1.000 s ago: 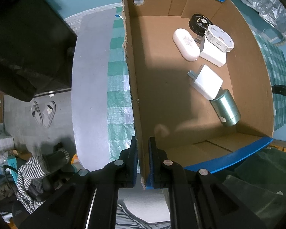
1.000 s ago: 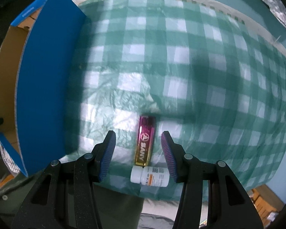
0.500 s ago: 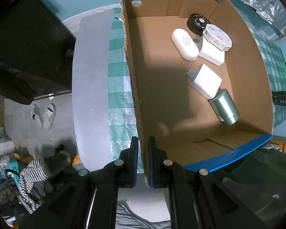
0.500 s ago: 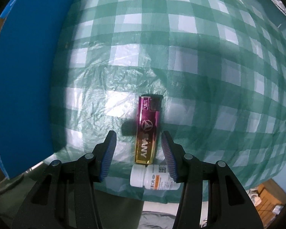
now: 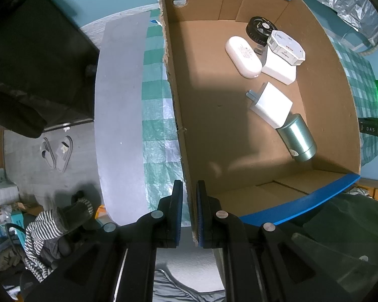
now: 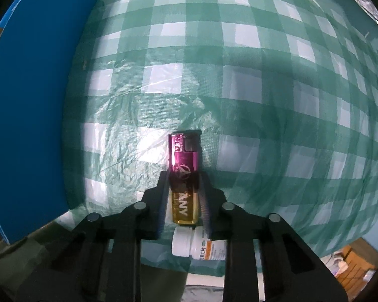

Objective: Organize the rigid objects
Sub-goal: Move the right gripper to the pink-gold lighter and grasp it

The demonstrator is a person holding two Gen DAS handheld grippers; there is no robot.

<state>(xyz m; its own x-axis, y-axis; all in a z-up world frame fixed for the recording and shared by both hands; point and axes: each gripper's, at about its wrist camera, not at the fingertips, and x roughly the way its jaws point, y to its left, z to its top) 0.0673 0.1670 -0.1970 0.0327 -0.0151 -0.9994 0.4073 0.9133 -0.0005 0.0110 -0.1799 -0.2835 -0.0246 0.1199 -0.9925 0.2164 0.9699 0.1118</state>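
Below, two downward views are keyed to the open brown cardboard box with blue outer faces [image 5: 239,125]. Left gripper [image 5: 189,201]: its blue-padded jaws are clamped together on the torn near-left wall of the box, one pad inside, one outside. On the box floor, toward its far right corner, lie a white oval case [image 5: 243,56], a black ribbed round cap [image 5: 258,29], a white octagonal container [image 5: 287,47] resting on a white rectangular block [image 5: 279,69], then a white plug adapter [image 5: 271,107] touching a pale green metal cylinder [image 5: 298,141] on its side. Right gripper [image 6: 184,183]: its jaws have just closed and are pinched on the lower half of a magenta-to-gold lighter [image 6: 184,176], which lies flat on the green-and-white checked plastic tablecloth [image 6: 264,75], well to the right of the box's blue wall [image 6: 32,113]. A small white pill bottle with an orange label [image 6: 196,244] lies on its side just beyond the lighter's gold end, at the cloth's near edge.
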